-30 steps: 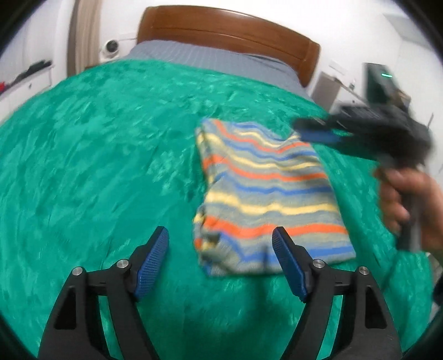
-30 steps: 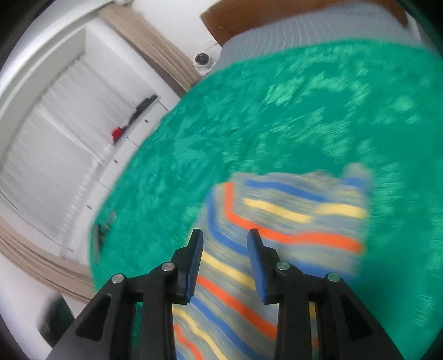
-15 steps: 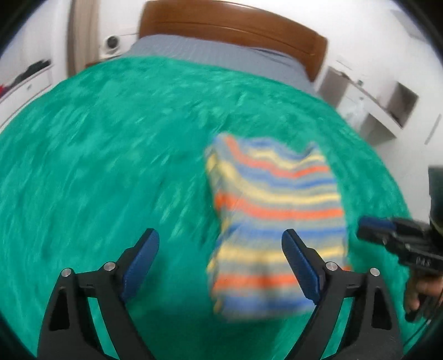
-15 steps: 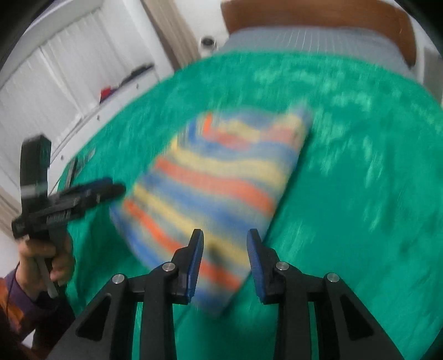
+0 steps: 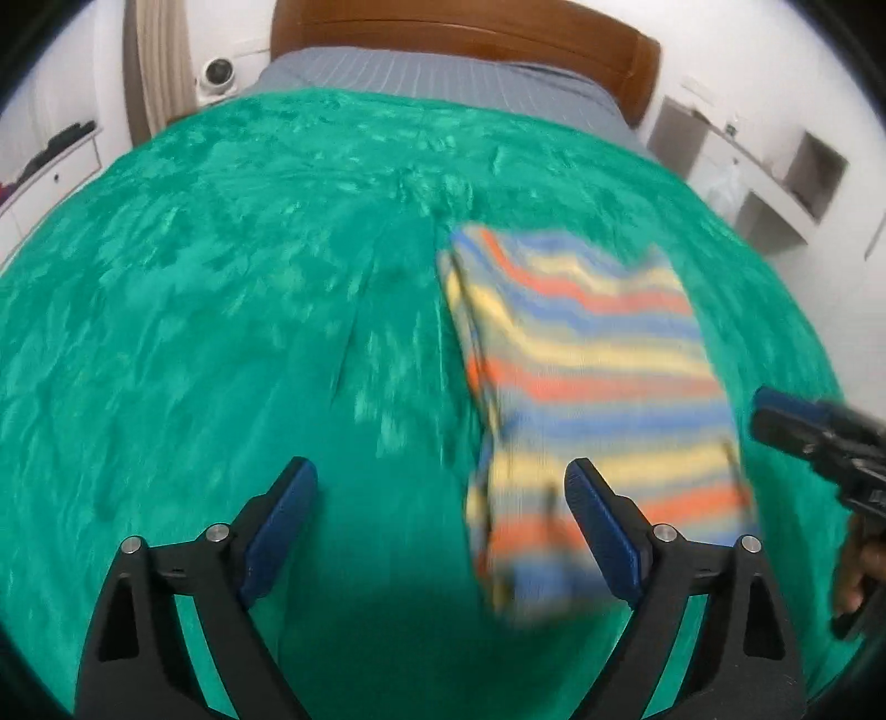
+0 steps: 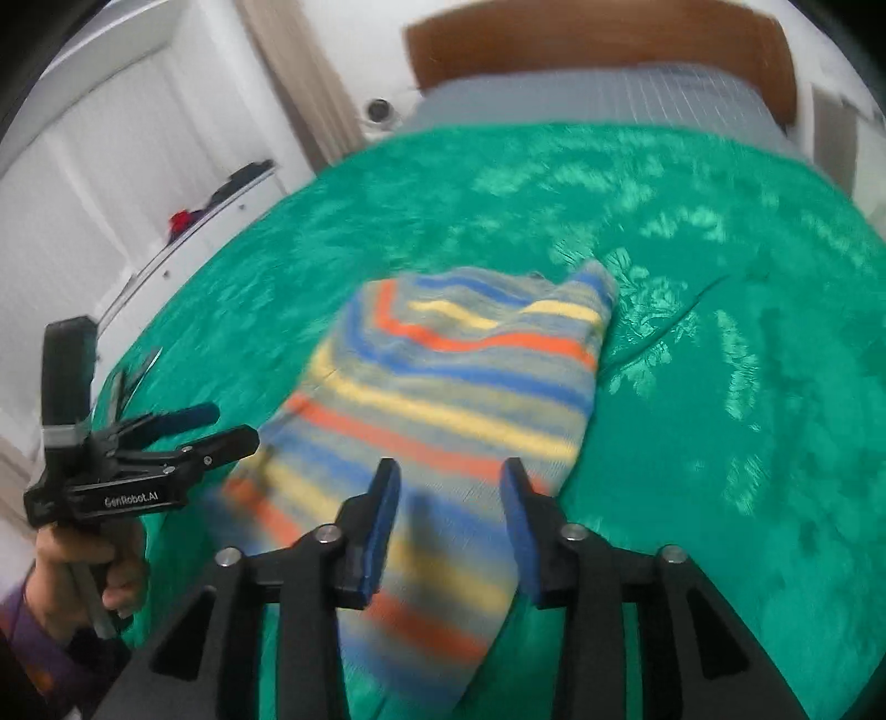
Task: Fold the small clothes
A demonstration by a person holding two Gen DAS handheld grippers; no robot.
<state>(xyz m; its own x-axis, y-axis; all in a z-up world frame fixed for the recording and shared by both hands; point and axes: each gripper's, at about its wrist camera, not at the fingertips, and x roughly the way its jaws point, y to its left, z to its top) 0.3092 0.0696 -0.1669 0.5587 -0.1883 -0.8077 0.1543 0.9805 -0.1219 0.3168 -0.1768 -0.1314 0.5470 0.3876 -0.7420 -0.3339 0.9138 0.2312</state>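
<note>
- Folded knitted garment with orange, yellow and blue stripes on grey lying flat on crushed green velvet bedspread, long axis running from near edge toward brown wooden headboard.
- Left gripper spread wide, nothing held; garment ahead and to its right, near corner partly behind right finger.
- Right gripper jaws opening, empty, poised directly over garment's near end, so judged the nearer one.
- Near hem blurred; layers and fold edges hard to make out; contact with cloth not discernible.
</note>
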